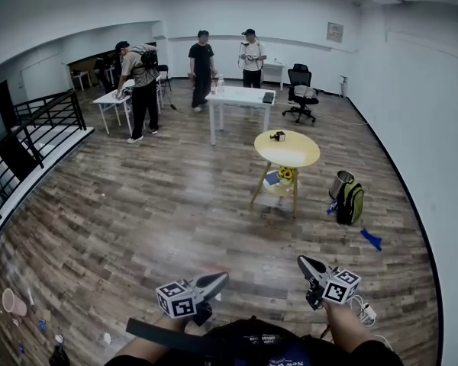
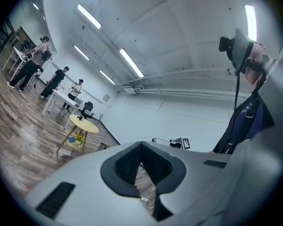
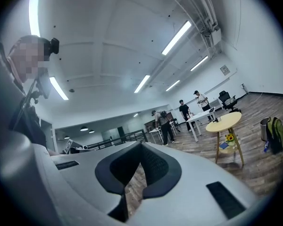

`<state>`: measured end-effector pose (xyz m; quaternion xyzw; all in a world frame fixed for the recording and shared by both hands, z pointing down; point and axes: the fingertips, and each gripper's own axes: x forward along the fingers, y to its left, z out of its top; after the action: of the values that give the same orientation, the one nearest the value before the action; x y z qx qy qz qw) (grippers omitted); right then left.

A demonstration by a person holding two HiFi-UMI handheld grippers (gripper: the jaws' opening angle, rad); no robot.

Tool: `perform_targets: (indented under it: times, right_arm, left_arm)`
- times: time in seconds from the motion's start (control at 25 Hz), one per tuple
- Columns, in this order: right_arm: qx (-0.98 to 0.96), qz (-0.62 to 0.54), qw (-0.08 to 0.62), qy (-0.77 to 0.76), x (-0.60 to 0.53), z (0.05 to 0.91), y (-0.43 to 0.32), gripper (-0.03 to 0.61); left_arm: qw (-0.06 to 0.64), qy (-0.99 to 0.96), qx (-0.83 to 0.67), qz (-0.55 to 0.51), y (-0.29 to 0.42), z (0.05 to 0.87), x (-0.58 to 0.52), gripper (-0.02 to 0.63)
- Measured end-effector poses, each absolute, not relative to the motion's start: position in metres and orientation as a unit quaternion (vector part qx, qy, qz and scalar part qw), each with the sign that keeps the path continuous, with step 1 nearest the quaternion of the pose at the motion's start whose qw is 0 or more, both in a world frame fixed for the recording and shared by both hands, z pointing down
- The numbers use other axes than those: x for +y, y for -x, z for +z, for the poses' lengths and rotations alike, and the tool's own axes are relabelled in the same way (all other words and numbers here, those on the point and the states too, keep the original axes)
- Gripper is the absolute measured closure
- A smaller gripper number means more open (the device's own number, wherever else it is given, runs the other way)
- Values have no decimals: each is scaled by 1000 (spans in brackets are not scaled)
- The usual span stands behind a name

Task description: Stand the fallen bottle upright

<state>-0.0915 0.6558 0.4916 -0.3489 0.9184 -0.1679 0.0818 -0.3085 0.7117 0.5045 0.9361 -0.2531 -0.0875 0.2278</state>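
Note:
I can make out no fallen bottle in any view. My left gripper [image 1: 220, 279] is held low in front of the person's body, over the wooden floor, pointing level. Its jaws meet at the tips with nothing between them [image 2: 141, 145]. My right gripper [image 1: 302, 262] hangs to its right at about the same height. It is shut and empty too [image 3: 141, 144]. Ahead stands a round yellow table [image 1: 305, 152] with a small dark object [image 1: 278, 136] on top. It is too small to tell what it is.
A white table [image 1: 244, 97] stands behind the yellow one, with three people around it and an office chair [image 1: 301, 91] to its right. A green backpack [image 1: 353, 201] and a metal bin [image 1: 340, 183] sit by the right wall. A black railing [image 1: 30, 128] runs along the left.

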Motion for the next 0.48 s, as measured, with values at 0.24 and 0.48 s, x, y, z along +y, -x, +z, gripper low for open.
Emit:
perform_targets:
  times: [0.24, 0.48]
  right_arm:
    - [928, -157, 78, 330, 597, 479, 23, 575]
    - [934, -145, 66, 321, 557, 472, -47, 575]
  left_arm:
    - [217, -937, -259, -92, 228, 489, 660, 604]
    - [221, -935, -258, -98, 149, 486, 620, 604]
